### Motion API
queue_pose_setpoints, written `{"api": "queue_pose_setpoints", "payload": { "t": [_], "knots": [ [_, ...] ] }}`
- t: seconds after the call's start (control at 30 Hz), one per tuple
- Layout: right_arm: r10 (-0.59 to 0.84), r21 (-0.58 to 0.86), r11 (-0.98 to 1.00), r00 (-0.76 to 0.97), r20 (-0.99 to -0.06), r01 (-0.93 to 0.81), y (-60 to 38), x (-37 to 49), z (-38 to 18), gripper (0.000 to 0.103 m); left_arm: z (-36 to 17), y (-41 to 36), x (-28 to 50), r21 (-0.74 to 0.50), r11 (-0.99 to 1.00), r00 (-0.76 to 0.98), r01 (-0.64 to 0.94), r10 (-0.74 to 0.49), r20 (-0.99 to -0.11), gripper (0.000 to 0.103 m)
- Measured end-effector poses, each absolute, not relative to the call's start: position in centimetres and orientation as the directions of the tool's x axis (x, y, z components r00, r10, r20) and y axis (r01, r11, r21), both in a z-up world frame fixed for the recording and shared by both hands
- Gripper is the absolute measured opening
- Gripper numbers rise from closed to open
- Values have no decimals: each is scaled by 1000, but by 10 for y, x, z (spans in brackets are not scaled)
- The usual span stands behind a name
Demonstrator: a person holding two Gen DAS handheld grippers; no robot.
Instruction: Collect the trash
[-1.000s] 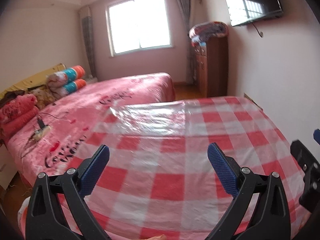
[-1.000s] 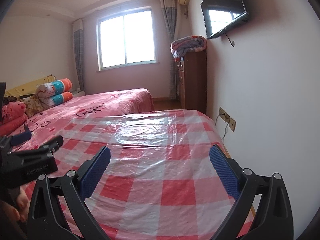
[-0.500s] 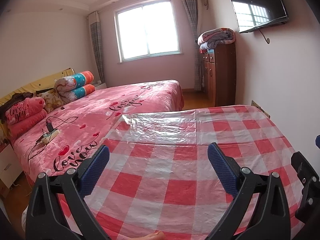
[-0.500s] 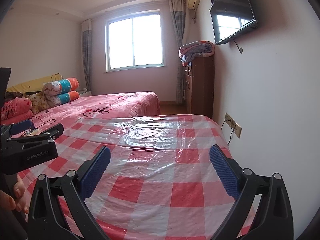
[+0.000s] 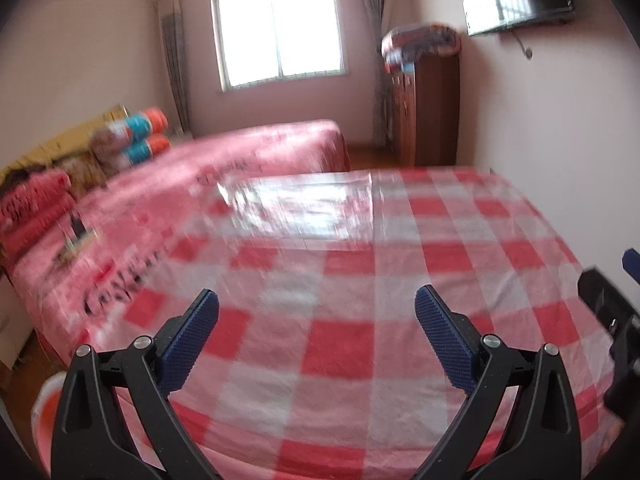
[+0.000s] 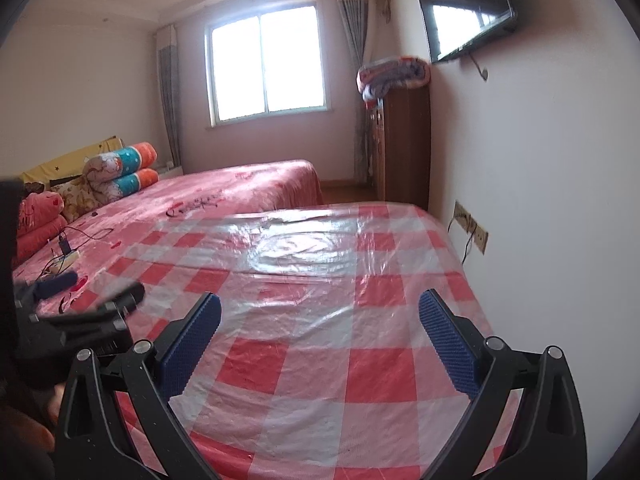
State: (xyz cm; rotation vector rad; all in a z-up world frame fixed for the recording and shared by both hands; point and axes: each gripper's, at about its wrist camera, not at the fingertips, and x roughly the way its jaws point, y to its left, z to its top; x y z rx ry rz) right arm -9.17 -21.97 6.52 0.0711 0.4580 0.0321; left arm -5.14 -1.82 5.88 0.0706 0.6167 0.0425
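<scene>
No trash shows in either view. My left gripper point(image 5: 316, 312) is open and empty, held above the near part of a table with a red-and-white checked plastic cloth point(image 5: 360, 264). My right gripper point(image 6: 320, 316) is open and empty above the same cloth point(image 6: 312, 264), to the right of the left one. The left gripper also shows at the left edge of the right wrist view point(image 6: 76, 308), and part of the right gripper shows at the right edge of the left wrist view point(image 5: 612, 312). The left wrist view is blurred.
A bed with a pink cover point(image 6: 224, 196) stands left of and behind the table, with rolled quilts point(image 6: 120, 168) and a power strip with cables point(image 6: 64, 256). A brown cabinet point(image 6: 404, 140) with a folded blanket, a wall TV point(image 6: 464, 4) and a wall socket point(image 6: 472, 228) are at right.
Both views have tilted down and swung a little, so the table fills more of the frame. Both grippers stay open and empty.
</scene>
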Motion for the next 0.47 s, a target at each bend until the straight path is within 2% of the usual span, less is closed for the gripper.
{"api": "queue_pose_setpoints", "payload": {
  "t": [0.23,0.37,0.47],
  "knots": [
    [11,76,996,821,-571,39,-224,-65,46,98,18,-27,-30,71,997,684,3,50,-728,99],
    [-15,45,997,776,-631,56,-221,-51,32,98,2,-27,-19,60,998,615,1,47,-787,99],
    [-32,26,997,750,-660,66,-218,-45,23,98,0,-21,-18,32,999,614,-17,36,-788,99]
  ]
}}
